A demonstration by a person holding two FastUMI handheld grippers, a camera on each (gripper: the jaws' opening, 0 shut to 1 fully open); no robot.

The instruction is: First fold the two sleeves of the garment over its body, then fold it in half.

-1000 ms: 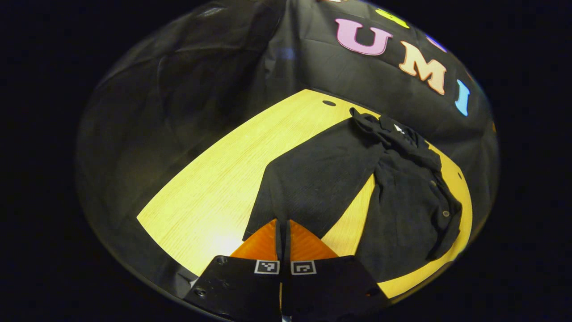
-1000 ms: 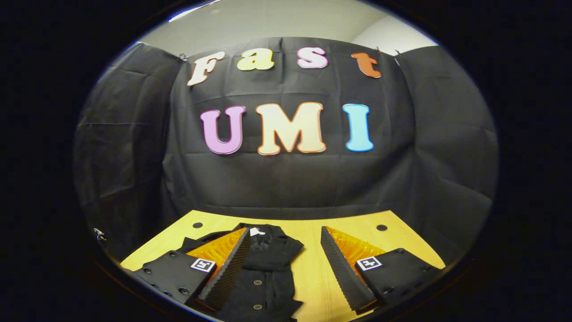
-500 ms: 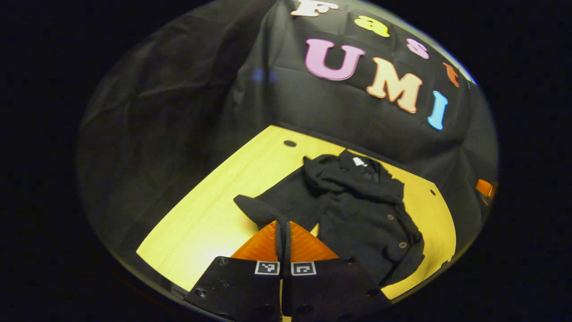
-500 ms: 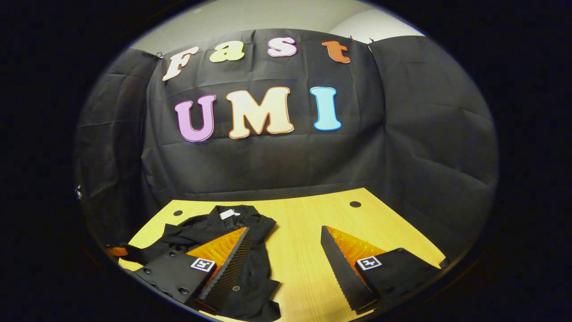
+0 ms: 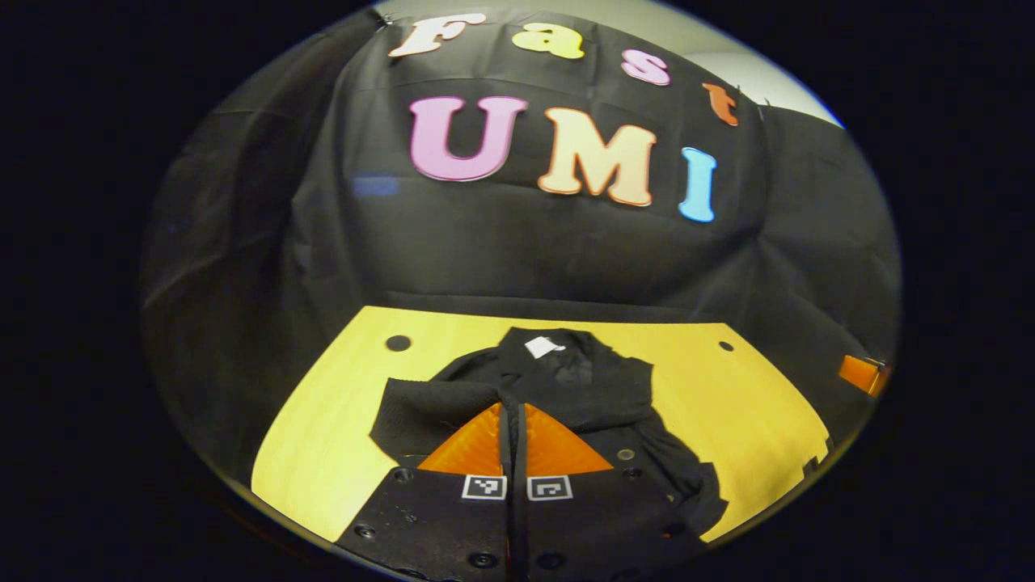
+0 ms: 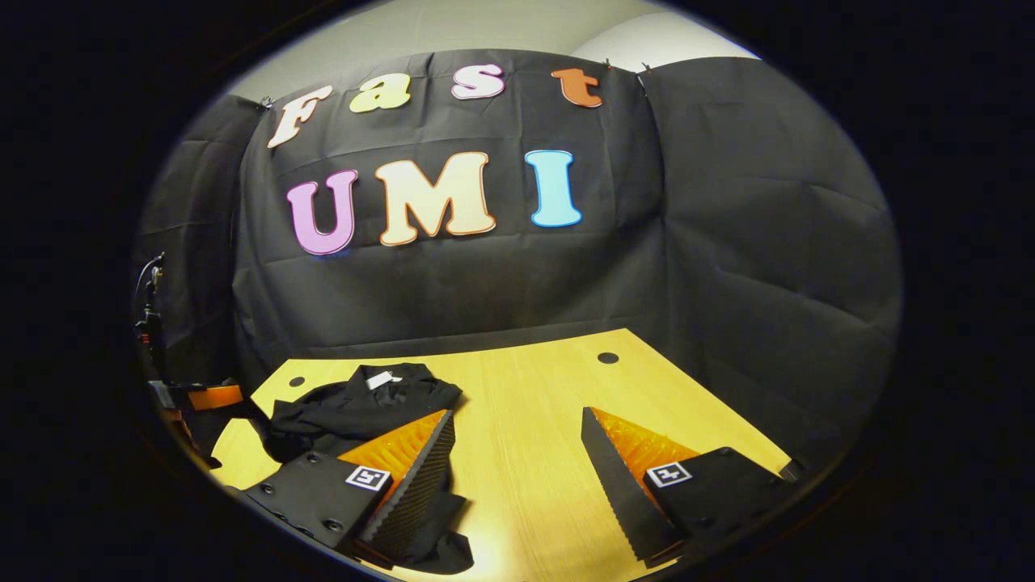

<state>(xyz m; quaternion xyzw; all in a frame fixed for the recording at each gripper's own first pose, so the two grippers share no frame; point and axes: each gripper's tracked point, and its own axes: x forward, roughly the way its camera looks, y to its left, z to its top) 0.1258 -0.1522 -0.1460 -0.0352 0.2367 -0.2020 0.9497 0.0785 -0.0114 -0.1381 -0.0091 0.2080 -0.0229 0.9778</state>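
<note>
Left gripper (image 5: pixel 512 404) is riding nearest the work — jaws are pressing together with no gap showing, and a band of sleeve (image 5: pixel 428 404) is lying across just past the tips. Whether cloth is pinched between them I cannot tell; the tips are meeting right at the fabric edge. The sleeve is running left to right across the garment (image 5: pixel 582 388), already over the body's left part, so this first sleeve fold is looking close to laid.

Right gripper (image 6: pixel 517 453) is hanging over bare table (image 6: pixel 534 404), jaws spread wide and holding nothing. From it the garment is lying to the left and slightly beyond, its near hem passing under the left finger (image 6: pixel 408 485).

Beyond both, the garment's long axis is running near to far: hem toward the grippers, collar with the white tag (image 5: pixel 543 347) toward the far wall. In the left gripper view its right side is bunching down to a dark fold near the table's near edge — that side is probably needing the second sleeve fold, and the right gripper is the nearer one for it.
</note>
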